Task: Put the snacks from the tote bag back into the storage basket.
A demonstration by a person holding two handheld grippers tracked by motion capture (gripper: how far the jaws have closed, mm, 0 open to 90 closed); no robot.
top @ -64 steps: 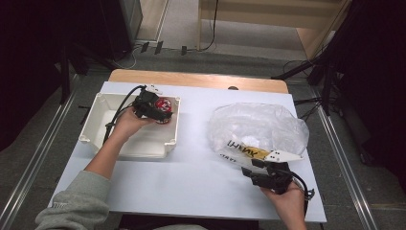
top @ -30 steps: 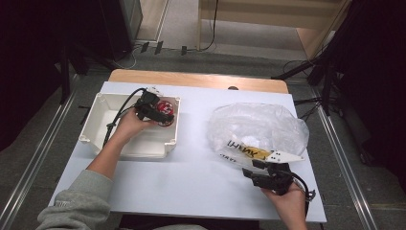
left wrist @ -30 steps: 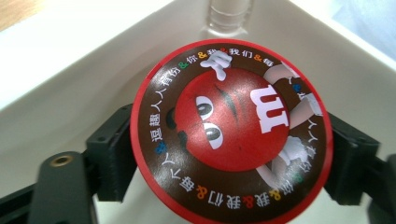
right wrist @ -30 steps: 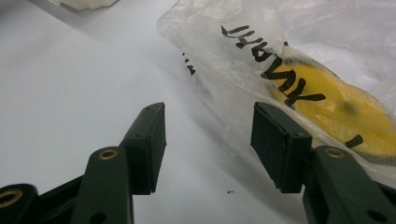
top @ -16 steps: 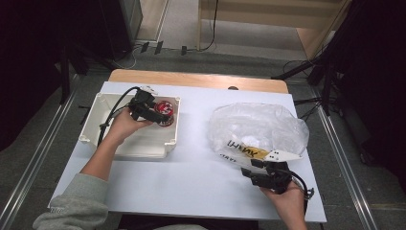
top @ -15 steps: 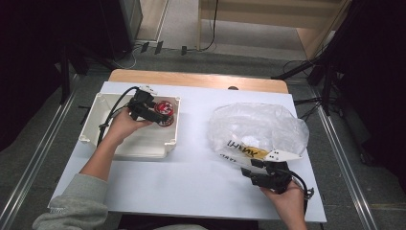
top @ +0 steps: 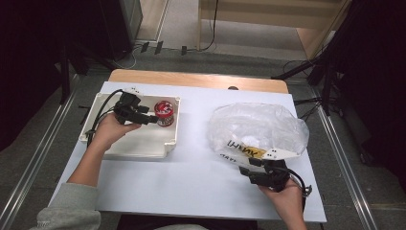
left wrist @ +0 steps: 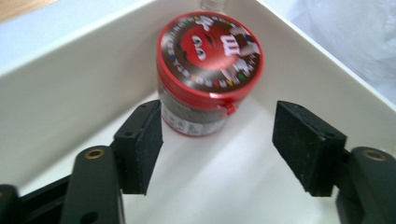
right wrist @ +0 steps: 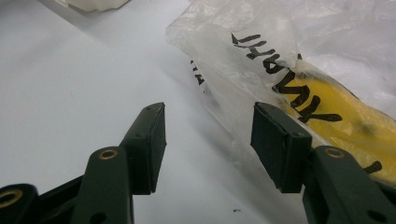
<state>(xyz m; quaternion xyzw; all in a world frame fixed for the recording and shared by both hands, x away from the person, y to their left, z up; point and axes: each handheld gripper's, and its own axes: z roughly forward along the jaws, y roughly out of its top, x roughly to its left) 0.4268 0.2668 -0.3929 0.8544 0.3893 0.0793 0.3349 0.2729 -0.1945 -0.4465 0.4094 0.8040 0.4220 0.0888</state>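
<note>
A red-lidded candy jar (top: pixel 164 112) (left wrist: pixel 210 70) stands upright in the far right corner of a white tray (top: pixel 139 152) (left wrist: pixel 60 84). My left gripper (top: pixel 152 120) (left wrist: pixel 219 140) points at it from the left, over the tray. Its jaws are apart and have just been closing. Nothing is between them; the jar stands just beyond the tips, nearer the left pad (left wrist: pixel 140 144). My right gripper (top: pixel 253 170) (right wrist: pixel 208 135) rests open on the table, with its tips at the edge of a clear plastic bag (top: pixel 258 129) (right wrist: pixel 289 46) that has black lettering and something yellow inside.
The white table top (top: pixel 201 182) has bare room between the tray and the bag. A wooden strip (top: pixel 196 79) runs along the far edge. A metal rail (top: pixel 28 182) lies on the floor on each side.
My left gripper has drawn back to the left, away from the jar, which stays in the tray's corner. The right hand and the bag have not moved.
</note>
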